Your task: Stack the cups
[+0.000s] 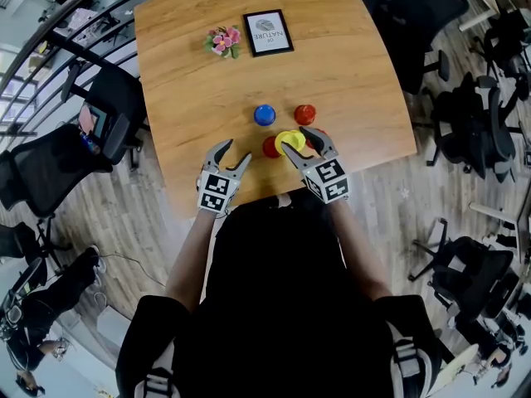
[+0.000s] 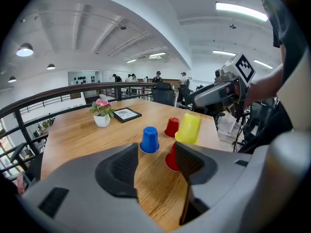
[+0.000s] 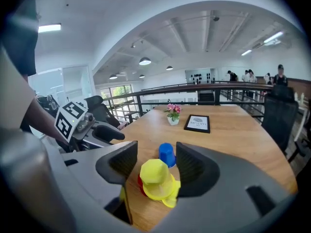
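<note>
spreading across most of the head view is the wooden counter (image 1: 199,65), with both grippers over its near edge. the right gripper (image 1: 299,143) hangs at the cluster of cups, its jaws spread with daylight on either side of the yellow cup (image 3: 156,178), so as far as i can tell the pads are not pressing on it. the left gripper (image 1: 231,156) hovers well apart to the left, its jaws spread around nothing but bare wood. the yellow cup sits mouth-down on a red cup (image 2: 171,160) near the counter's front, straight ahead of and just below the right jaws. its long axis leans instead of standing plumb, so it looks only loosely seated. the right hand is much the nearer for any straightening. beyond stand a blue cup (image 1: 264,115) and a second red cup (image 1: 304,114), both mouth-down, apart from each other and not yet stacked.
</note>
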